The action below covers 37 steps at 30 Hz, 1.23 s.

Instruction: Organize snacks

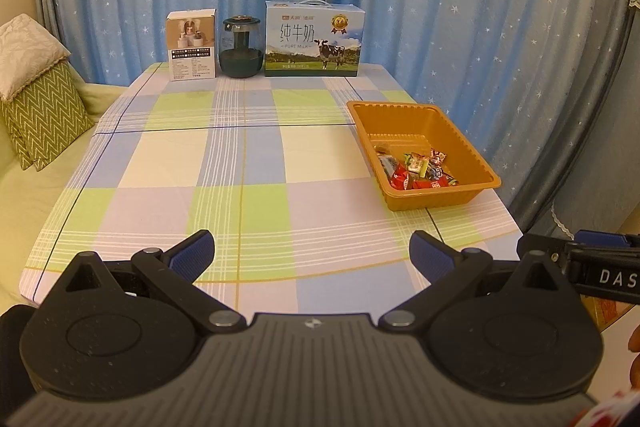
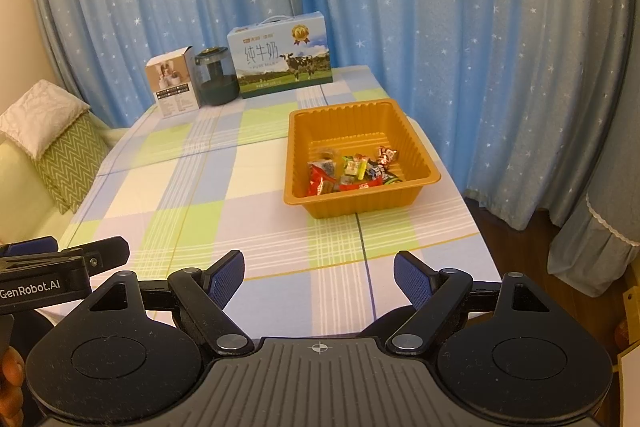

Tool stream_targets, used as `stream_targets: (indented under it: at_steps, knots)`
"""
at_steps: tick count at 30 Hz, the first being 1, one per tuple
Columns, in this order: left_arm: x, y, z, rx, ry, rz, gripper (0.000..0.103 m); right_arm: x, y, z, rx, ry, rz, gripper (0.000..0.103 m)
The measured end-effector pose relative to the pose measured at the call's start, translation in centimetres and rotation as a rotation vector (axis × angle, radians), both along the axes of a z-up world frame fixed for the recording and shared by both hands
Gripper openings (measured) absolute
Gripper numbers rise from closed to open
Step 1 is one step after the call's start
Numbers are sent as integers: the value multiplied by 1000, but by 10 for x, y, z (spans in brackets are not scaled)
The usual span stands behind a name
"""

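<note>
Orange tray [image 2: 362, 163] of wrapped snacks [image 2: 352, 169] on the checked counter [image 1: 256, 163].
Both the left gripper [image 1: 312, 255] and right gripper [image 2: 319, 277] gape wide, empty; only the right view shows dark floor [image 2: 516, 239].

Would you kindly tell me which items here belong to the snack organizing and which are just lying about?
Part of the job:
orange ribbed plastic tray
wrapped snacks in mixed colours

Just lying about:
blue-and-green cardboard milk carton
dark glass jar
small white cardboard box
green zigzag cushion
</note>
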<state>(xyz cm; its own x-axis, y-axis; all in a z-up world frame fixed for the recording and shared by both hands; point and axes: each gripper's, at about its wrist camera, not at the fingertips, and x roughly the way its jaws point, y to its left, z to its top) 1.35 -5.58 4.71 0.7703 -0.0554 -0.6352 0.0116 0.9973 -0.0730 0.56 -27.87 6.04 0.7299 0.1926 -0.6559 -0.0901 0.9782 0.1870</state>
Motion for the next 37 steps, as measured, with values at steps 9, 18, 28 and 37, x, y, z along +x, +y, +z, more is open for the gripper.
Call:
stream_targets:
  at_steps: [9, 18, 28, 37]
  knots:
    - [0, 1, -2, -2, 2, 1, 103, 0, 0, 0, 0, -1, -1, 82]
    - [0, 2, -3, -3, 2, 2, 103, 0, 0, 0, 0, -1, -1, 82]
    - [-1, 2, -4, -4, 3, 1, 103, 0, 0, 0, -1, -1, 0, 82]
    - [-2, 1, -8, -5, 4, -7, 103, 0, 1, 0, 1, -2, 0, 82]
